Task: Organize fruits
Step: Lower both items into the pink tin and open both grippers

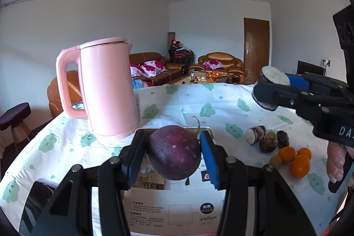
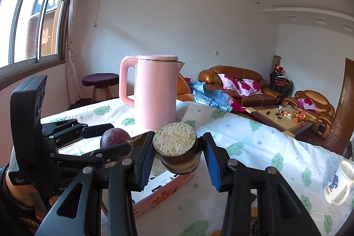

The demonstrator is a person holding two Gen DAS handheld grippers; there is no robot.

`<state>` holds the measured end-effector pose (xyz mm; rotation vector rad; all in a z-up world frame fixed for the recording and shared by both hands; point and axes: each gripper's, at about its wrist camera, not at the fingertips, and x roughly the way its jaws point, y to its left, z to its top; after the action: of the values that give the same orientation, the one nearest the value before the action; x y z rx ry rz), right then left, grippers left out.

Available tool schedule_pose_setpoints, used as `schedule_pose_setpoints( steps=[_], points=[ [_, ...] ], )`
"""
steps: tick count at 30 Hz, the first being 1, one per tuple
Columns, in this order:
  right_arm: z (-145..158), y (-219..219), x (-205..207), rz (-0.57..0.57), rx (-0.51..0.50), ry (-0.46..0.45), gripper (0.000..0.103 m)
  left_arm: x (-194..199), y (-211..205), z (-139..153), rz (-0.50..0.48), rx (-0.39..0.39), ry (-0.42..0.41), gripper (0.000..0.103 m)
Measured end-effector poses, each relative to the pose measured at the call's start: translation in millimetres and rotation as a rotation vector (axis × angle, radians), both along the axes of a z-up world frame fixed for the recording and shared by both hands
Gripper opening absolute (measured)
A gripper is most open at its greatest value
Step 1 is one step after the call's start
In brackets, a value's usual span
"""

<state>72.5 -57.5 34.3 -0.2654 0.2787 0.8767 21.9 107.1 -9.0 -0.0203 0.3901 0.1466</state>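
Your left gripper (image 1: 174, 156) pinches the round purple fruit (image 1: 174, 152) at its widest girth; it looks smooth and slippery. Your right gripper (image 2: 178, 157) clamps the stiff cut cane piece (image 2: 177, 147) across its sides.

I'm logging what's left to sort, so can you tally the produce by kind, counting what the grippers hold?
Purple radish: 1, held in the left gripper
Sugarcane pieces: 5, one in the right gripper, four on the table
Oranges: 4, on the table
Total: 10
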Motion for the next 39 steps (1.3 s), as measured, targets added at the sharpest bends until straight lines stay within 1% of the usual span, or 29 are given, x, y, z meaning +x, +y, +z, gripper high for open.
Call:
schedule_pose_setpoints(
  steps=[10,16,19,21,28,33,39],
  points=[
    [-32.4,44.2,9.9,0.044,-0.069,0.069,0.045,14.8,19.1,-15.2,0.022,-0.009,0.060,0.051],
    [-47.0,58.6,17.8,0.049,-0.094,0.114,0.045,23.5,30.8,-21.9,0.044,-0.015,0.095,0.051],
    [-54.4,63.0,22.0,0.047,-0.108,0.135,0.045,26.1,35.3,-24.0,0.047,-0.033,0.113,0.051],
    [-58.1,65.7,25.2,0.045,-0.112,0.152,0.045,28.0,35.6,-24.4,0.056,-0.021,0.122,0.051],
    [-69.5,70.9,36.9,0.042,-0.113,0.214,0.045,35.7,37.9,-28.7,0.053,-0.026,0.172,0.051],
    [-75.2,74.4,41.0,0.037,-0.122,0.234,0.045,39.6,40.9,-31.1,0.041,-0.044,0.200,0.051],
    [-77.4,78.2,43.3,0.027,-0.145,0.243,0.045,45.8,43.8,-34.7,0.050,-0.057,0.236,0.051]
  ],
)
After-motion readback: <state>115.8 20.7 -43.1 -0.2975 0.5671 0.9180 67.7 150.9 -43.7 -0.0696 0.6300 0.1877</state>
